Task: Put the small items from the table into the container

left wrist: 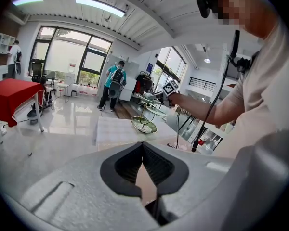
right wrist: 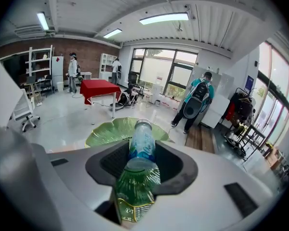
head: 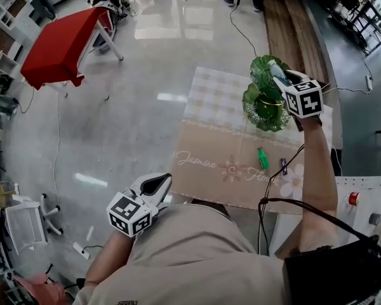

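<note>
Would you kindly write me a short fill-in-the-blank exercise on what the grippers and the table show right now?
1. The right gripper holds a small bottle at the ____ tiered stand.
2. The left gripper, its jaws together, holds ____.
3. On the tablecloth, a green item lies beside a ____ one.

Missing words: green; nothing; purple.

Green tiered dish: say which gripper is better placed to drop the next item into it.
Right. The right gripper is closed on a small bottle and hangs by the top tier of the green tiered dish. The left gripper is shut, empty, back off the table.
</note>
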The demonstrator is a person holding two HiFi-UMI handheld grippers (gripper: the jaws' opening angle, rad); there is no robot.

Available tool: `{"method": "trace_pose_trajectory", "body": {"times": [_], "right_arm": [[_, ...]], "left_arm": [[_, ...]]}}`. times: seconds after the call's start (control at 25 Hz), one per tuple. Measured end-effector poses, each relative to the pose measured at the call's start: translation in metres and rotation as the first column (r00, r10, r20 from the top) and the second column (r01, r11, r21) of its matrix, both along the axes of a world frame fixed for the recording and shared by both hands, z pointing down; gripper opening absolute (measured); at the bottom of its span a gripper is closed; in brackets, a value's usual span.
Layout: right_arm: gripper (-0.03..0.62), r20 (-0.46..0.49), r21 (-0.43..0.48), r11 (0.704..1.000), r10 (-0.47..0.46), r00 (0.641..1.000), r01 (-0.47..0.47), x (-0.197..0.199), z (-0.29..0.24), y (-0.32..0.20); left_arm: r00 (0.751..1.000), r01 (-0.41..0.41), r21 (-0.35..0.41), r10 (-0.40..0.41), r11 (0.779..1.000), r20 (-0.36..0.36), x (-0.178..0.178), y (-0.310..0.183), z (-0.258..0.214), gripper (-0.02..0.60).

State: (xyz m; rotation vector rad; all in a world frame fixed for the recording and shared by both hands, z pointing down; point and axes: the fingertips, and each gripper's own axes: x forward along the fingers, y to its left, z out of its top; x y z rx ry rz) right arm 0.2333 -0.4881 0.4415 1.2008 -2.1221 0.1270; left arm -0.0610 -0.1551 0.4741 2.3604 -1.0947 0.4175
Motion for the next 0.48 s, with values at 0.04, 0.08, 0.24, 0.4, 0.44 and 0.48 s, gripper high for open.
{"method": "trace_pose_trajectory", "body": {"times": [0.04, 0.08, 0.24, 0.4, 0.44, 0.48], "right_arm": [[0.176, -0.012, -0.007, 1.0, -0.002, 1.0, 0.002, 0.0, 0.003, -0.002], [0.176, -0.023, -0.012, 1.0, -0.003, 1.0, 0.003, 0.001, 0.005, -0.004], [0.179, -0.09, -0.02, 1.0, -0.008, 0.996, 0.006, 0.0, 0.014, -0.008], [0.187, -0.108, -0.005, 1.0, 0.022, 0.994, -0.023, 0.004, 0.014, -0.01], [0.196, -0.107, 0.001, 0.999, 0.033, 0.994, -0.033, 0.005, 0.013, -0.01], [0.202, -0.105, 0.006, 0.999, 0.042, 0.994, -0.042, 0.006, 0.01, -0.01]], "left_arm": [[1.0, 0.005, -0.002, -0.005, 1.0, 0.0, -0.001, 0.0, 0.001, 0.008], [1.0, 0.009, -0.002, -0.009, 1.0, -0.001, -0.003, 0.001, 0.001, 0.008], [1.0, 0.023, -0.005, -0.023, 1.0, 0.002, -0.009, 0.002, 0.001, 0.008], [1.0, 0.027, -0.002, -0.027, 1.0, 0.01, -0.015, 0.006, 0.0, 0.008], [1.0, 0.027, -0.002, -0.027, 1.0, 0.011, -0.017, 0.007, 0.0, 0.008], [1.0, 0.026, -0.001, -0.026, 1.0, 0.01, -0.019, 0.008, 0.0, 0.008]]}}
